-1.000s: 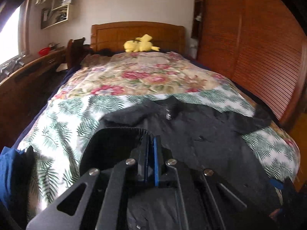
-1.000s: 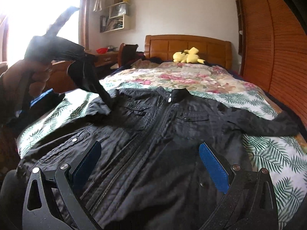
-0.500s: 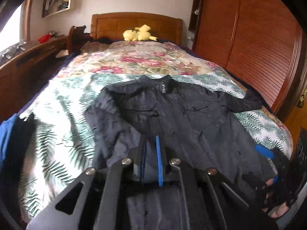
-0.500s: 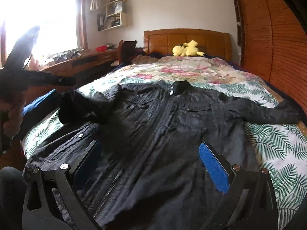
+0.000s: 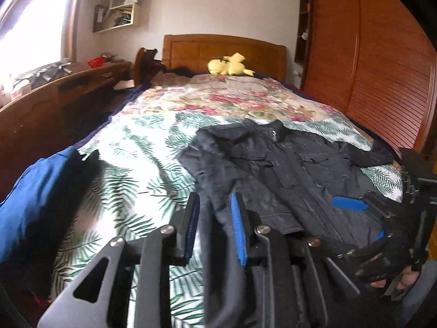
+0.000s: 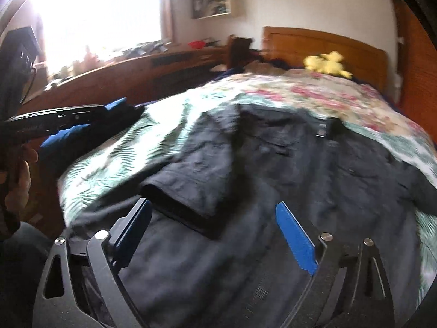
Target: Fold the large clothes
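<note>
A black jacket [image 5: 295, 169] lies face up on the bed, collar toward the headboard; it also fills the right wrist view [image 6: 273, 180]. Its left sleeve [image 6: 191, 180] is folded in over the front. My left gripper [image 5: 214, 213] is partly open over the jacket's left edge, with a fold of sleeve cloth hanging loose between its fingers. My right gripper [image 6: 214, 235] is wide open and empty just above the jacket's lower front, near the sleeve cuff. It also shows in the left wrist view [image 5: 355, 207].
The bed [image 5: 142, 164] has a palm-leaf sheet and a floral quilt [image 5: 235, 101]. A yellow plush toy [image 5: 229, 67] sits by the wooden headboard. Blue and black clothes [image 5: 41, 205] lie at the bed's left edge. A wooden desk [image 5: 54, 87] runs left, a slatted wardrobe [image 5: 382, 68] right.
My left gripper lowered the sleeve across the jacket front, then opened and let it go. Both grippers swung left; the right one stayed open.
</note>
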{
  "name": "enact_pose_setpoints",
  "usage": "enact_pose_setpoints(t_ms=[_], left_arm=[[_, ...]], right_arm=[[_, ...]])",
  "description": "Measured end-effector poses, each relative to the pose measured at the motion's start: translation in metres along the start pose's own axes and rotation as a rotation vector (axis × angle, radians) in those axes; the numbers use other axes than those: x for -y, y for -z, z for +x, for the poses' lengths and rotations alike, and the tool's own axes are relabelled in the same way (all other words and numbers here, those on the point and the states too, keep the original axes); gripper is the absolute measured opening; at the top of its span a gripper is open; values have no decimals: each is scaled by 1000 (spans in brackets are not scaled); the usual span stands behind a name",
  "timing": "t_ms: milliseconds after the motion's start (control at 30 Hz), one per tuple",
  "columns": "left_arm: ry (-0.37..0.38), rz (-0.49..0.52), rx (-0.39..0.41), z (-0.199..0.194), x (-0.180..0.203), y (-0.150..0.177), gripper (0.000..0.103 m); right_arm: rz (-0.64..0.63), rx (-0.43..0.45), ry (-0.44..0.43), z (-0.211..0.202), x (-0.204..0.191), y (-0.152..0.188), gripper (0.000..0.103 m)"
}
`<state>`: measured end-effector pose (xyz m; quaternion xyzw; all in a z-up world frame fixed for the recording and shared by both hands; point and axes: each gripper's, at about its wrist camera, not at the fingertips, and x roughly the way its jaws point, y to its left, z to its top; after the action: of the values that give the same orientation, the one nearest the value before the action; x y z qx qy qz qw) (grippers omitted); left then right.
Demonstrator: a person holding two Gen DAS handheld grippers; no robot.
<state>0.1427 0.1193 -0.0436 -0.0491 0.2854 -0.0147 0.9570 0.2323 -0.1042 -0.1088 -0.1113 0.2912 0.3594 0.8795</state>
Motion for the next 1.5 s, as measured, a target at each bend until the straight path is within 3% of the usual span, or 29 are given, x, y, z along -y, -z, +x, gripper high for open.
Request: enact_pose_setpoints(t_ms=[300,467,633,767,967,1500], left_arm=[[-59,-37,23,-12,-36,11,23],[-63,-55,37,-17,-46,12,23],[-63,-57,42,-18,-46,13,23],[-68,-49,44,-17,-43,14,24],[-62,-45,42,-16,-37,13,24],[-1,9,32,-3,1,11,26]], right_arm=[[-135,-140,-76,78,-52,-11,84],[-166,-220,-51,106,-60,-6,69],[-193,-240,-13,113,-59,-3,54],[-182,-224,-10,108,-55,-4,29],[-142,-165,5,91,-42,-10,5],[2,130,83,-54,23,-28,2]])
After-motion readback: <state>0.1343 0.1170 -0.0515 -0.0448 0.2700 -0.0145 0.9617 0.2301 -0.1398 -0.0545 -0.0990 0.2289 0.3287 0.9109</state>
